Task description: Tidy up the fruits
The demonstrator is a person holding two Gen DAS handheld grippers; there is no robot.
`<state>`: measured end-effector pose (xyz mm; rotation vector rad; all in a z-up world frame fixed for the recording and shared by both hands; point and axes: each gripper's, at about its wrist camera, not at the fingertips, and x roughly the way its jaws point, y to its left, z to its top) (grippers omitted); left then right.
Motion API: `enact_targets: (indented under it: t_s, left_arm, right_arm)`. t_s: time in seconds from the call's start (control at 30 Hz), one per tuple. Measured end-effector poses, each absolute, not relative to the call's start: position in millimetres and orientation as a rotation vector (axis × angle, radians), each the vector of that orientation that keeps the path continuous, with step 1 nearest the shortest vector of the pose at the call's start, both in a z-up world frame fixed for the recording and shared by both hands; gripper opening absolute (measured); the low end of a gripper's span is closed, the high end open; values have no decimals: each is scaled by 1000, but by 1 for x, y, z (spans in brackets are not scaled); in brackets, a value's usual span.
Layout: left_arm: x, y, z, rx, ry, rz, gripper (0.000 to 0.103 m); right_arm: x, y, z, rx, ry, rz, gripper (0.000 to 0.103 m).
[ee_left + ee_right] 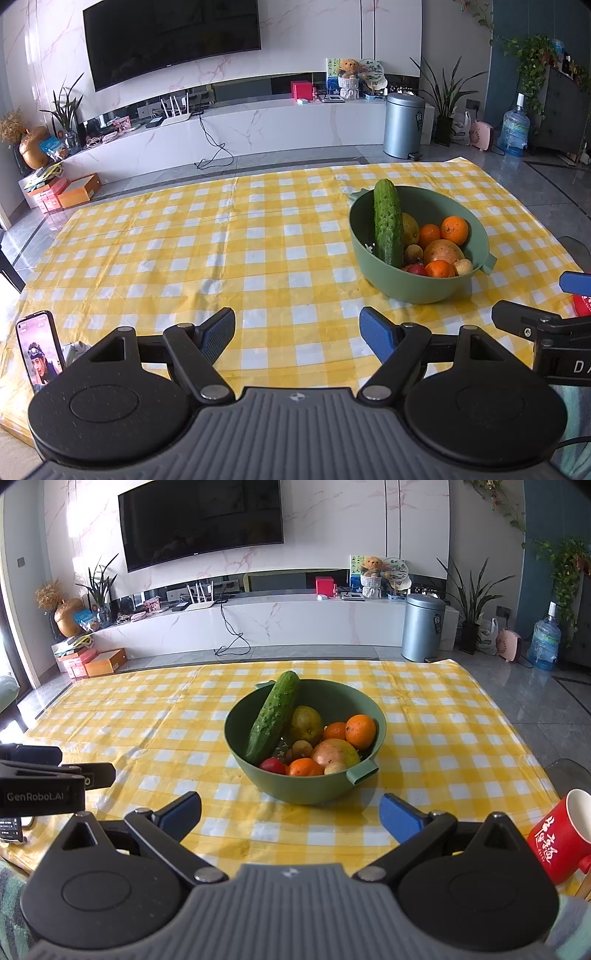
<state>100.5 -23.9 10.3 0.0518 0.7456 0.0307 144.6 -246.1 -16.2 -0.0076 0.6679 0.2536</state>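
Observation:
A green bowl (pixel 306 786) stands on the yellow checked tablecloth (pixel 147 723). It holds a cucumber (pixel 273 722) leaning on the rim, several oranges (pixel 360 731), a yellow-green pear (pixel 306 725), a large reddish-yellow fruit (pixel 335 752), a red fruit (pixel 272 765) and small pale fruits. The bowl (pixel 413 280) shows at the right in the left wrist view, with the cucumber (pixel 388 223). My right gripper (pixel 290 814) is open and empty, just in front of the bowl. My left gripper (pixel 297 332) is open and empty, left of the bowl.
A red cup (pixel 561 840) lies on its side at the right table edge. A phone (pixel 38 350) stands at the left front. Beyond the table are a TV cabinet (pixel 258 624), a metal bin (pixel 423 627) and a water bottle (pixel 543 638).

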Motion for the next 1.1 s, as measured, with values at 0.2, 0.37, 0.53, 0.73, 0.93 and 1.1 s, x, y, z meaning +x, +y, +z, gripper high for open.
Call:
enact_targets:
  t_s: [0.2, 0.37, 0.53, 0.73, 0.93, 1.1]
  left_arm:
    - [100, -24, 11, 53, 746, 31, 90]
    - [100, -24, 11, 52, 746, 32, 90]
    - [100, -24, 11, 54, 747, 32, 90]
    - [99, -23, 11, 54, 747, 32, 90]
    - [98, -23, 11, 55, 747, 33, 90]
    - [98, -23, 12, 55, 747, 32, 90]
  right_arm:
    - [145, -249, -17, 3, 670, 245, 99]
    - [145, -249, -17, 4, 670, 245, 99]
    - [145, -249, -18, 6, 672, 243, 99]
    - [144, -250, -19, 11, 674, 244, 99]
    - [144, -250, -19, 11, 675, 244, 99]
    - [144, -249, -20, 13, 676, 245, 99]
